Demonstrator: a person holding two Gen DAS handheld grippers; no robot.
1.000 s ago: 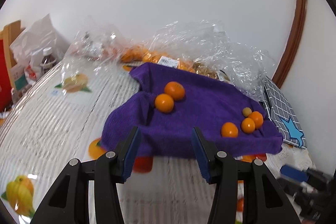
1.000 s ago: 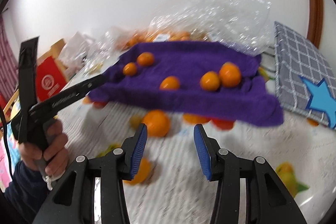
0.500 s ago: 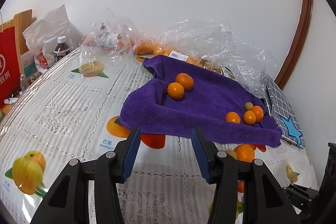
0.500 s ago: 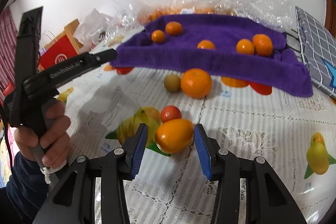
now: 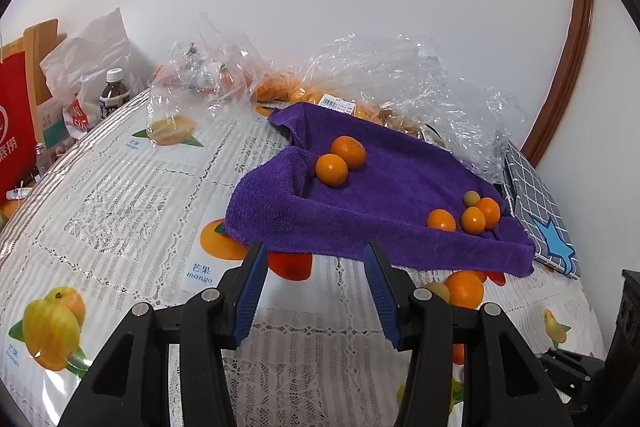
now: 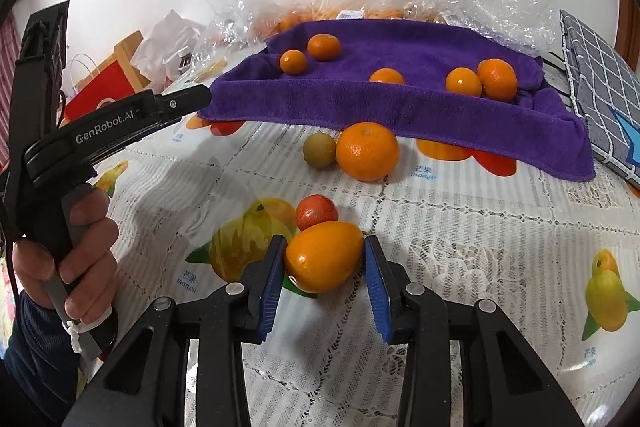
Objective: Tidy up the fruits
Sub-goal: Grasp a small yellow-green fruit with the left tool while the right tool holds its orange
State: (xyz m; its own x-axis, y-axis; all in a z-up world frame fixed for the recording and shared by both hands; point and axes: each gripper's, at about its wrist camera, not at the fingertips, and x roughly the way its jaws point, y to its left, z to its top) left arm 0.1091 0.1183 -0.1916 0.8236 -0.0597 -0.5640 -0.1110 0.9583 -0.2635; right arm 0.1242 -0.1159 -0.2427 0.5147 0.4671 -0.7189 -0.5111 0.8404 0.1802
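Observation:
My right gripper [image 6: 323, 245] is low over the table with its jaws closing. Both blue pads touch the sides of an oval orange fruit [image 6: 324, 261]. A small red fruit [image 6: 316, 211] lies just behind it. Farther back are a large orange [image 6: 367, 151] and a small brownish-green fruit [image 6: 319, 149]. A purple towel [image 5: 392, 187] with raised edges holds several small oranges, two at its left [image 5: 331, 169] and a cluster at its right [image 5: 472, 219]. My left gripper [image 5: 316, 251] hovers open and empty before the towel's near edge. A hand [image 6: 64, 251] holds it in the right wrist view.
Crumpled clear plastic bags [image 5: 400, 75] with more oranges lie behind the towel. A grey checked pouch with a blue star [image 5: 540, 211] sits at the right. A red bag [image 5: 12, 131] and a bottle [image 5: 114, 93] stand at the far left. The tablecloth [image 5: 120, 211] has printed fruit.
My right gripper came down and forward over the oval orange fruit, and its jaws narrowed onto it. My left gripper drew back a little from the towel and stayed open.

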